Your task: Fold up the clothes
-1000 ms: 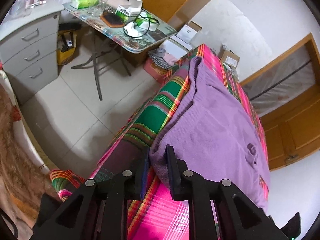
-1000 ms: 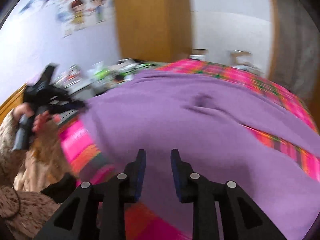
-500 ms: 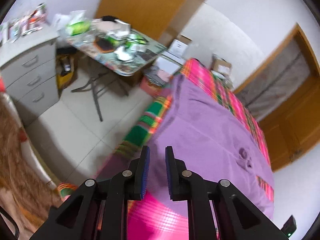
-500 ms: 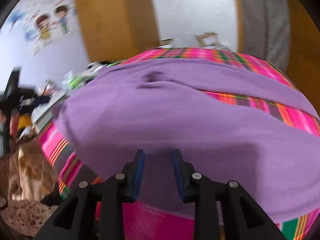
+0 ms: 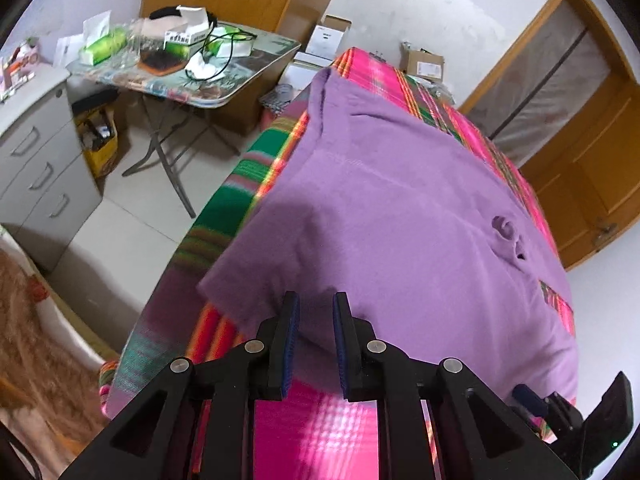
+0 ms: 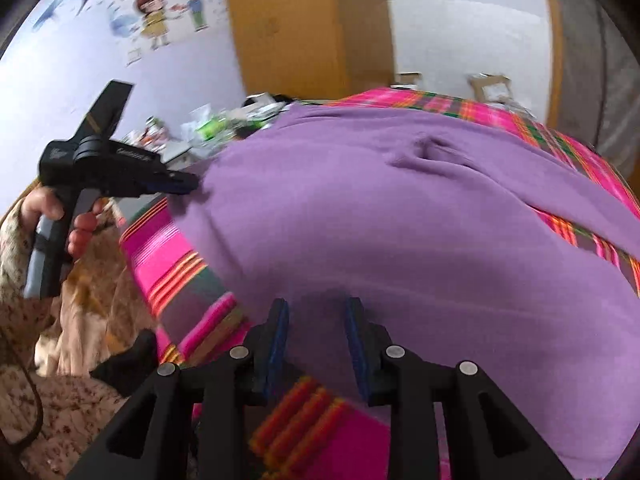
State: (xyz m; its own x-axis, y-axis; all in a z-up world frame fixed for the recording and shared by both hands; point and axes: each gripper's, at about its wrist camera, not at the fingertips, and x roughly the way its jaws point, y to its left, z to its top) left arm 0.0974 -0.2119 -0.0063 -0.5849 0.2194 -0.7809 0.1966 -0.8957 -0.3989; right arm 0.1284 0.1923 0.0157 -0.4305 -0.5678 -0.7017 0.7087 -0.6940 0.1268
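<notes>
Left wrist: purple sweater (image 5: 400,216) lies flat, lengthwise along bed (image 5: 236,184).

Bed (image 5: 404,80), covered by a plaid blanket (image 5: 236,184) in pink, green and orange stripes that hangs over its edges. Directly on the blanket: one purple sweater (image 5: 400,216), spread flat, its near hem close to the bed's front edge, small neck opening visible.
</notes>
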